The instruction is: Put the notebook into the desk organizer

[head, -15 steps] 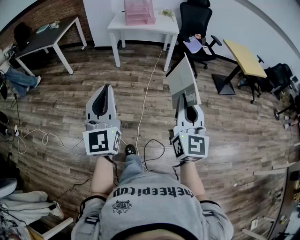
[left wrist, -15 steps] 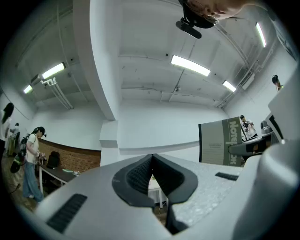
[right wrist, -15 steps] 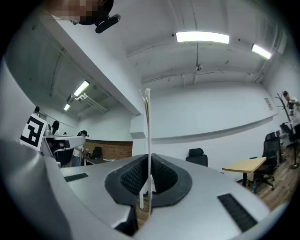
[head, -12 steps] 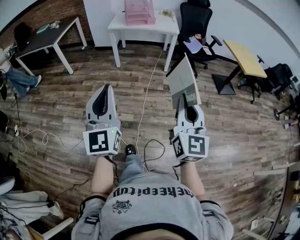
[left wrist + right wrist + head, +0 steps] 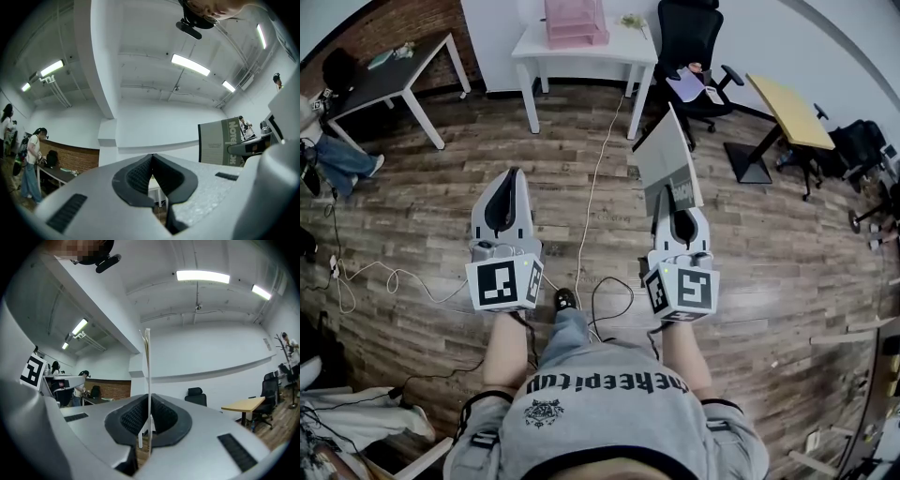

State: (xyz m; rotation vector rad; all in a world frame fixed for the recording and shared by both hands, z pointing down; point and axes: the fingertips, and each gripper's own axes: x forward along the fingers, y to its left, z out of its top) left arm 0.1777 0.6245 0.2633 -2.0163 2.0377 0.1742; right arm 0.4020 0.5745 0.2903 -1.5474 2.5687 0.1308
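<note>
My right gripper [image 5: 673, 214] is shut on the lower edge of a grey notebook [image 5: 664, 161], which stands upright above the wooden floor. In the right gripper view the notebook [image 5: 148, 366] shows edge-on, pinched between the dark pads [image 5: 133, 417]. My left gripper [image 5: 510, 180] is held level beside it at the left, shut with nothing between its jaws; its own view shows the pads [image 5: 136, 173] meeting and the notebook [image 5: 218, 142] off to the right. The pink desk organizer [image 5: 575, 21] stands on a white table [image 5: 609, 52] far ahead.
A white cable [image 5: 592, 192] runs across the floor toward the white table. A black office chair [image 5: 692, 42] and a yellow table [image 5: 786, 111] stand at the right. A dark table [image 5: 380, 82] stands at the left, and a person's legs [image 5: 337, 161] show at the left edge.
The room has slid slightly upward in the head view. Both grippers and the notebook keep the same pose.
</note>
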